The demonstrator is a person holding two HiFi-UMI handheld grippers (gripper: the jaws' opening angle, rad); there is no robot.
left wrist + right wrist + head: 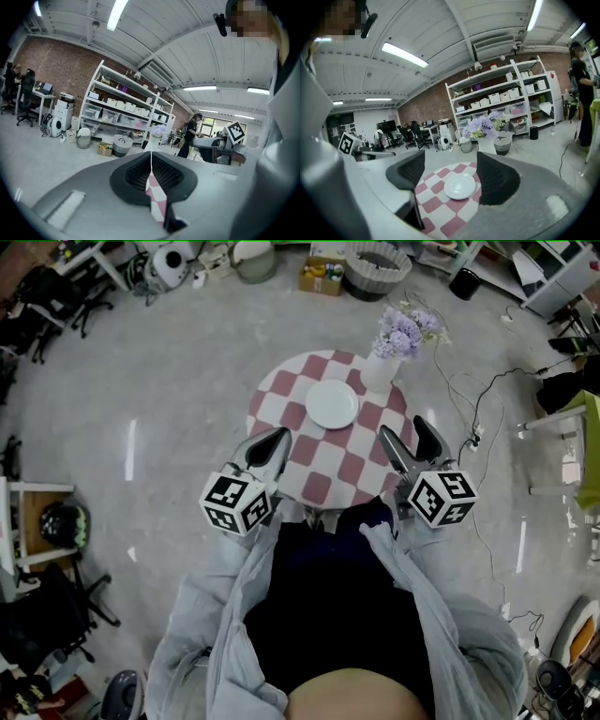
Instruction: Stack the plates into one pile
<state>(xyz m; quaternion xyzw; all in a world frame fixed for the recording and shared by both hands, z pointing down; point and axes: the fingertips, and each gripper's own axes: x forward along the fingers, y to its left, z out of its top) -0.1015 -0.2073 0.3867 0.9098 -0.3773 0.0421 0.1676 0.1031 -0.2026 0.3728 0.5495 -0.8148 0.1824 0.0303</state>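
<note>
One white plate [333, 403] centred on checkered table [281, 390]; left tool [278, 435] pressed together, right tool [401, 426] spread, empty.

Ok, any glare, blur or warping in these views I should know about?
Head view: sharp, strong fisheye bend, light streaks glaring off the floor. Left gripper view: black round vignette, shelving bowed, close foreground soft. Right gripper view: white plate crisp, ceiling lamp bright.

Checkered table [314, 457]: white plate [332, 403], flower vase [378, 373]
</note>
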